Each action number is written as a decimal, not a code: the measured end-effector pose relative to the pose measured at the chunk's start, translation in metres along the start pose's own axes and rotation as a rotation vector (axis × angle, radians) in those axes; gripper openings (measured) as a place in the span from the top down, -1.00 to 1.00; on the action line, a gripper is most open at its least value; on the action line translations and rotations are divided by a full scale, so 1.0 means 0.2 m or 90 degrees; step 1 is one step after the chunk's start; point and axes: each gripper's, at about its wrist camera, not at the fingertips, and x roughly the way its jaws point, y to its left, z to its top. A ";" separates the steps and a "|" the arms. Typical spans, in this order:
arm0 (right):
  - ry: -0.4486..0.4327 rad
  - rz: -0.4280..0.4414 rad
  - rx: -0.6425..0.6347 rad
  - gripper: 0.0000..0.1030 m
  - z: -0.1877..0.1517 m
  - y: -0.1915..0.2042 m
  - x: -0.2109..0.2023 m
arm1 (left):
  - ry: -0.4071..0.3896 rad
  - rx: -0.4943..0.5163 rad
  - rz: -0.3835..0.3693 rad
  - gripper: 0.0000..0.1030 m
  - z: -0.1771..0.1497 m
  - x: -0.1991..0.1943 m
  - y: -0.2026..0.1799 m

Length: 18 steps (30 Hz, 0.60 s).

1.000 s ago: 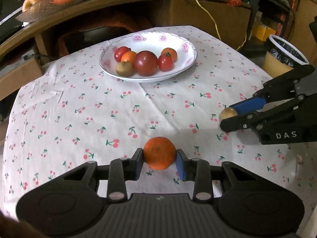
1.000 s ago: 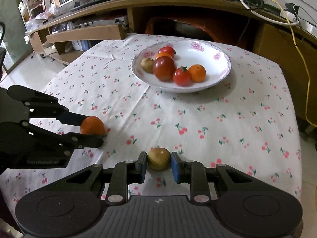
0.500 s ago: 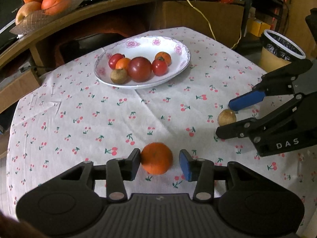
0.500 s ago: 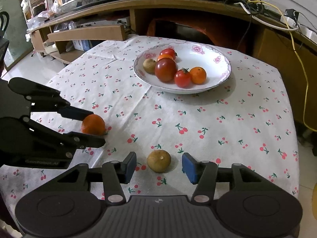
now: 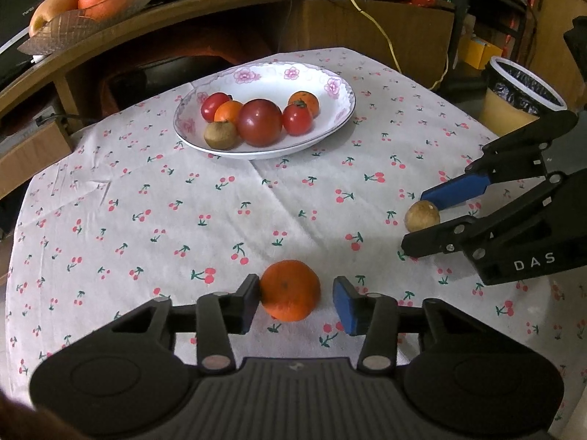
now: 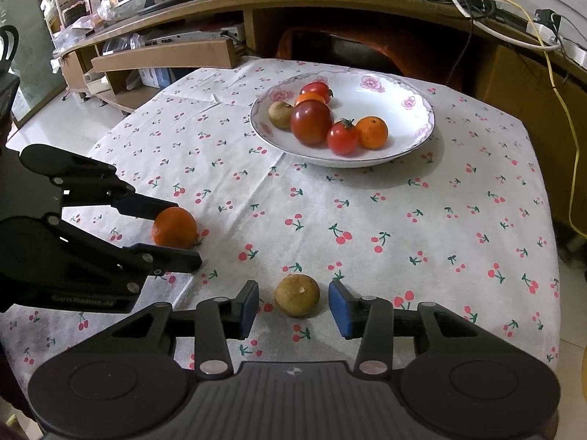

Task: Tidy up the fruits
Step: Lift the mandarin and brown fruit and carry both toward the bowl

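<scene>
An orange tangerine (image 5: 290,289) lies on the cherry-print tablecloth between the fingers of my open left gripper (image 5: 297,304); it also shows in the right wrist view (image 6: 175,227). A small brown fruit (image 6: 297,295) lies on the cloth between the fingers of my open right gripper (image 6: 293,310); it also shows in the left wrist view (image 5: 422,215). A white flowered plate (image 5: 330,124) at the table's far side holds several fruits: tomatoes, small oranges and a brown fruit. The plate also shows in the right wrist view (image 6: 411,139).
A wooden shelf unit stands behind the table, with a glass bowl of oranges (image 5: 88,0) on top and cables (image 5: 367,18). A lined waste bin (image 5: 513,99) stands to the right of the table. The table's right edge (image 6: 550,256) drops to the floor.
Both grippers have opened and let go: the tangerine and the brown fruit now rest on the cloth between spread fingers. Both grippers have drawn back a little from the plate.
</scene>
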 end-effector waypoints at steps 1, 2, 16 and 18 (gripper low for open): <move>0.000 0.000 -0.001 0.19 0.00 0.00 0.00 | 0.000 0.000 0.005 0.07 0.00 0.00 0.00; -0.001 0.000 0.000 0.19 0.00 0.00 0.00 | 0.001 0.000 0.009 0.07 0.00 0.00 0.00; 0.002 -0.019 0.002 0.51 0.01 0.01 -0.01 | -0.002 -0.006 0.013 0.24 0.02 -0.01 0.00; -0.004 -0.016 0.008 0.51 0.02 0.01 -0.02 | -0.010 -0.008 0.009 0.24 0.04 -0.02 0.00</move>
